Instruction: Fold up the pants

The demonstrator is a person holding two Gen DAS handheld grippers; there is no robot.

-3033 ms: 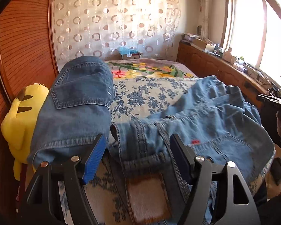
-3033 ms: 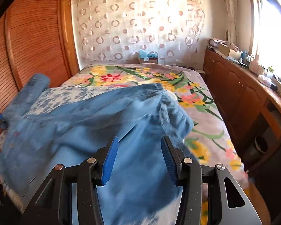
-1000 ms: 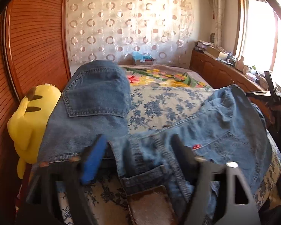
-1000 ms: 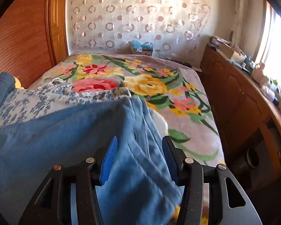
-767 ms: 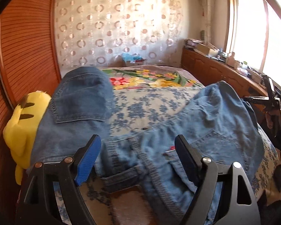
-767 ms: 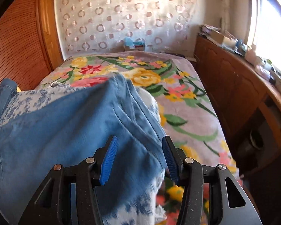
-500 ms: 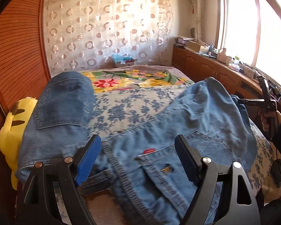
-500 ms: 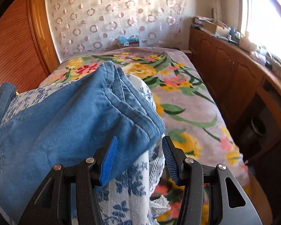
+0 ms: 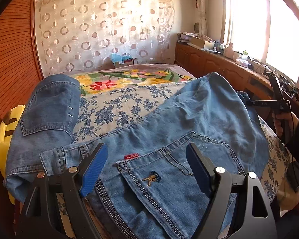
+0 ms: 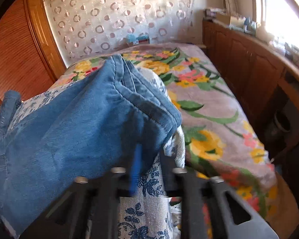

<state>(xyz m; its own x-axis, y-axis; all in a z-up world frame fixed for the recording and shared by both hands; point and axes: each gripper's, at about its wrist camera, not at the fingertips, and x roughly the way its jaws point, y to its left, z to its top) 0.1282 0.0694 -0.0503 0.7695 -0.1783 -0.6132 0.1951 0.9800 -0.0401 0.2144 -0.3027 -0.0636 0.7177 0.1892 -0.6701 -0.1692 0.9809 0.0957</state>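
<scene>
My right claw (image 10: 147,171) smears with motion blur, so I cannot make out its 2 pads. The jeans (image 9: 169,139) run off the bottom edge, hiding most of the yellow plush toy (image 9: 2,139).

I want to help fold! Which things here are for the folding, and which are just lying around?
For the folding:
- jeans
- left gripper
- right gripper

Just lying around:
- other jeans
- yellow plush toy
- flowered blanket
- blue-flowered cloth

Left gripper (image 9: 144,165) low centre, jaws wide apart over jeans (image 9: 169,139) back pocket, nothing clamped. 2nd jeans (image 9: 47,107) upper left, yellow plush (image 9: 2,137) at left edge. Right gripper (image 9: 277,99) at right edge, by hem.
</scene>
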